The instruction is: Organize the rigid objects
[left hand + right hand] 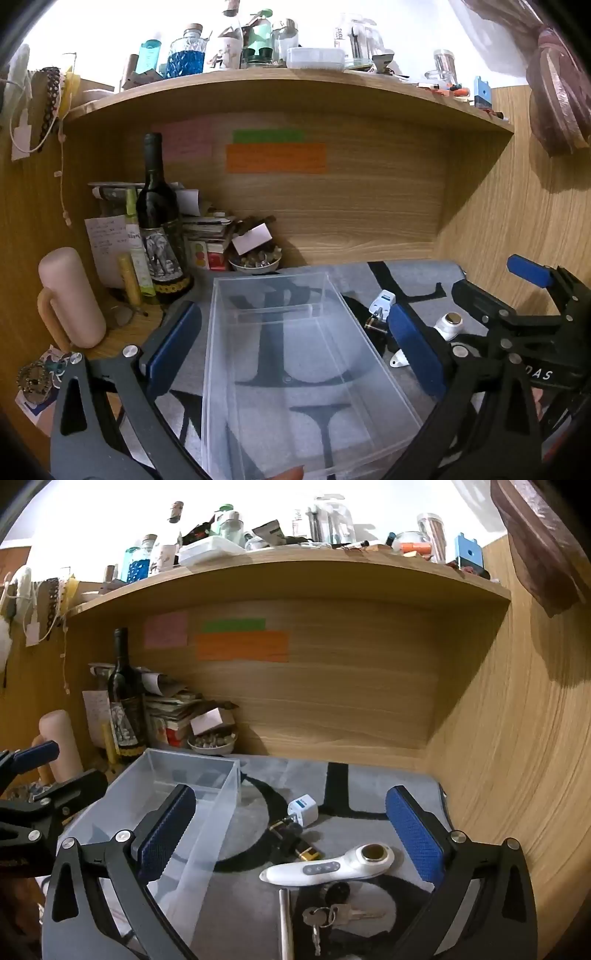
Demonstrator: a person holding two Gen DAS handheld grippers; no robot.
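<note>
Left wrist view: wood-grain counter (122,332) alcove, grey mat (417,280) with black lettering, cluttered shelf (280,86) above. Left gripper (295,339) jaws wide apart, straddling the clear bin (295,369), not clamping it; bin's long axis runs away from camera. Right wrist view: right gripper (291,834) jaws apart, holding nothing; white handheld device (328,867) lies crosswise between them, head right, with keys (328,919), white plug adapter (303,808); bin at left.

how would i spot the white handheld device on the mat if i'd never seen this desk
Start at the clear plastic bin on the grey mat; the loose things lie to its right. The white handheld device lies flat there, nearer the camera than the white plug adapter and just beyond the keys. It alone has a long handle with grey buttons and a round metal head.
</note>
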